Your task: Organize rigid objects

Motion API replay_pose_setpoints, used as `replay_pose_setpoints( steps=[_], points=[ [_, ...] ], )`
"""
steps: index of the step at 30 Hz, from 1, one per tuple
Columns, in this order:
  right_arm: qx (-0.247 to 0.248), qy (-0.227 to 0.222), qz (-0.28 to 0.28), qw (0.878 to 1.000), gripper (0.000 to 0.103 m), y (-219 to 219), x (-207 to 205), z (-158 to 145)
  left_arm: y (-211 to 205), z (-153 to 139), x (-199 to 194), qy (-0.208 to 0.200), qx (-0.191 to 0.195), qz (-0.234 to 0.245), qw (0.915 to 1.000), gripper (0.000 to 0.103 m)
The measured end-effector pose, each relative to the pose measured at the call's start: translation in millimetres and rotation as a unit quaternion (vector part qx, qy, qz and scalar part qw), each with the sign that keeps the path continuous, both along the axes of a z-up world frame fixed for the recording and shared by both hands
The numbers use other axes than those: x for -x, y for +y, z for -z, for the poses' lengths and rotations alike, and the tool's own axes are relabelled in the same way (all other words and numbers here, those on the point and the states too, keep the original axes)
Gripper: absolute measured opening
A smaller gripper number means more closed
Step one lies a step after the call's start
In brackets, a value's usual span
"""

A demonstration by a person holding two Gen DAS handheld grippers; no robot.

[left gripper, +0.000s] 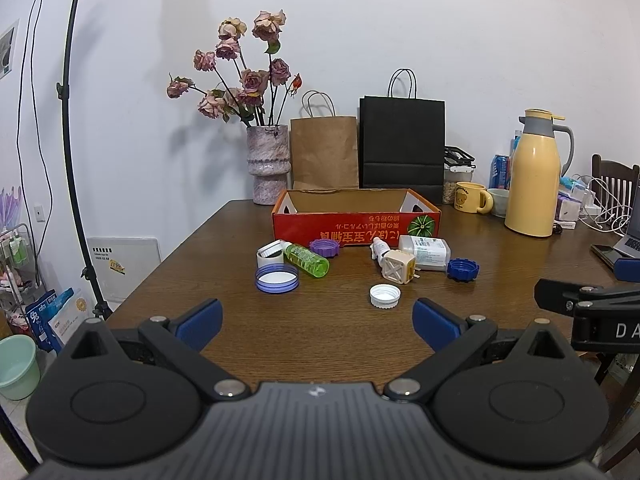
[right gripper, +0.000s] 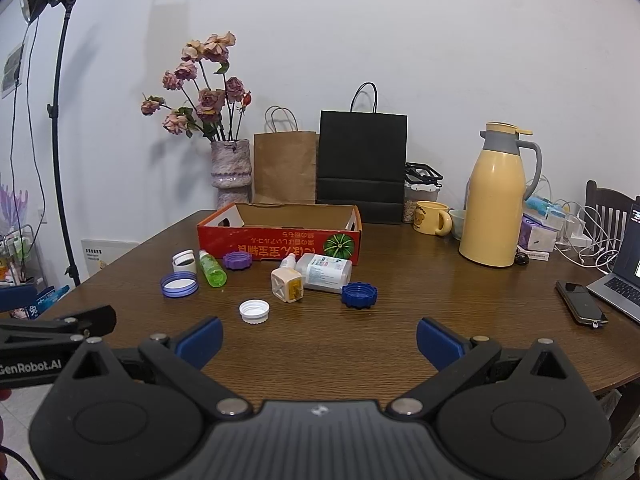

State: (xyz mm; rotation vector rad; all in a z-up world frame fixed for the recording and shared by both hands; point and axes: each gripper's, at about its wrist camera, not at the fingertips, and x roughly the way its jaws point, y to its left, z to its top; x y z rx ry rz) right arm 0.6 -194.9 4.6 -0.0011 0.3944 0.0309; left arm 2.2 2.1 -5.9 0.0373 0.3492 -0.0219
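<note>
A red cardboard box (left gripper: pixel 356 226) (right gripper: pixel 280 240) stands open and empty-looking on the wooden table (left gripper: pixel 320 344). In front of it lie a green bottle (left gripper: pixel 306 259) (right gripper: pixel 212 269), a purple cap (left gripper: pixel 325 248) (right gripper: pixel 237 260), a wide blue-rimmed lid (left gripper: pixel 277 277) (right gripper: pixel 179 284), a white cap (left gripper: pixel 385 295) (right gripper: pixel 254 311), a beige plug cube (left gripper: pixel 398 266) (right gripper: pixel 287 284), a clear labelled bottle (left gripper: pixel 424 252) (right gripper: pixel 325 272) and a dark blue cap (left gripper: pixel 463 269) (right gripper: pixel 359 294). My left gripper (left gripper: pixel 318 326) and right gripper (right gripper: pixel 320 342) hover open and empty near the table's front edge.
At the back stand a vase of dried roses (left gripper: pixel 267 164), a brown paper bag (left gripper: pixel 324 152), a black bag (left gripper: pixel 402 144), a yellow mug (left gripper: pixel 472 197) and a yellow thermos (left gripper: pixel 534 176). A phone (right gripper: pixel 582 307) and laptop (right gripper: pixel 624 280) lie at the right. A light stand (left gripper: pixel 74 160) rises on the left.
</note>
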Motion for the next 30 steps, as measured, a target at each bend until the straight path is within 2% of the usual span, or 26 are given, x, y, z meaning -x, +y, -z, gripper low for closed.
replay_pose_setpoints(
  steps=[30],
  points=[
    [0.0,-0.001,0.0,1.0,0.103,0.8,0.7,-0.5,2.5,3.1,0.3,0.0,0.003,0.0,1.0,0.103]
  ],
)
